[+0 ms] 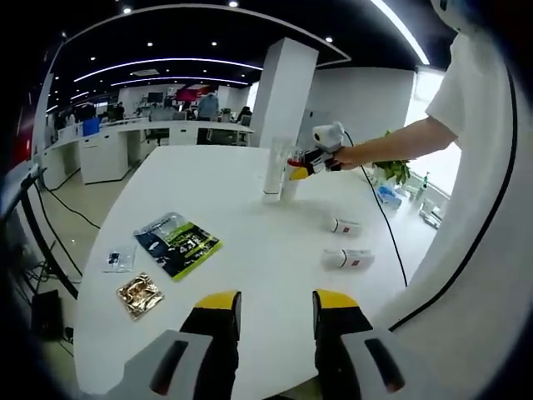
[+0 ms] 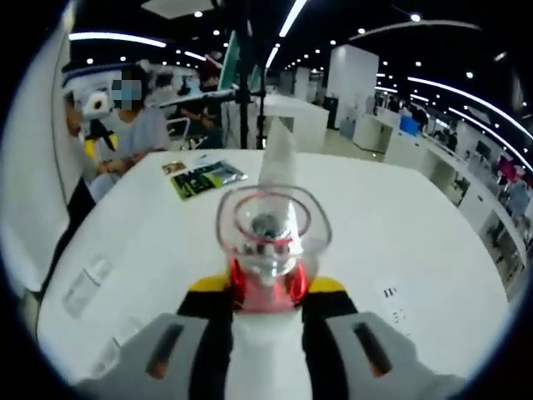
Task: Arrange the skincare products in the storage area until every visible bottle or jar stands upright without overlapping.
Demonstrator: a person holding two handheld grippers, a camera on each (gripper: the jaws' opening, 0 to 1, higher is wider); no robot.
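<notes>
The right gripper (image 2: 268, 287), jaws clamped on a red-necked bottle (image 2: 271, 242) at the table's (image 1: 250, 242) far side, holds it lengthwise along its jaws; the left gripper (image 1: 277, 312) waits apart, empty, near.

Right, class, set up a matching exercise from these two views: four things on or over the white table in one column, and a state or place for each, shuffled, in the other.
Things:
1. Clear-capped bottle
2. Green packet
3. Gold sachet
4. Small white tube

States or places:
A. Lying on its side on the table
B. Held between the right gripper's fingers
C. Flat on the table, beside a gold sachet
D. Flat on the table, nearest the left gripper

Pairs: 1-B, 2-C, 3-D, 4-A
</notes>
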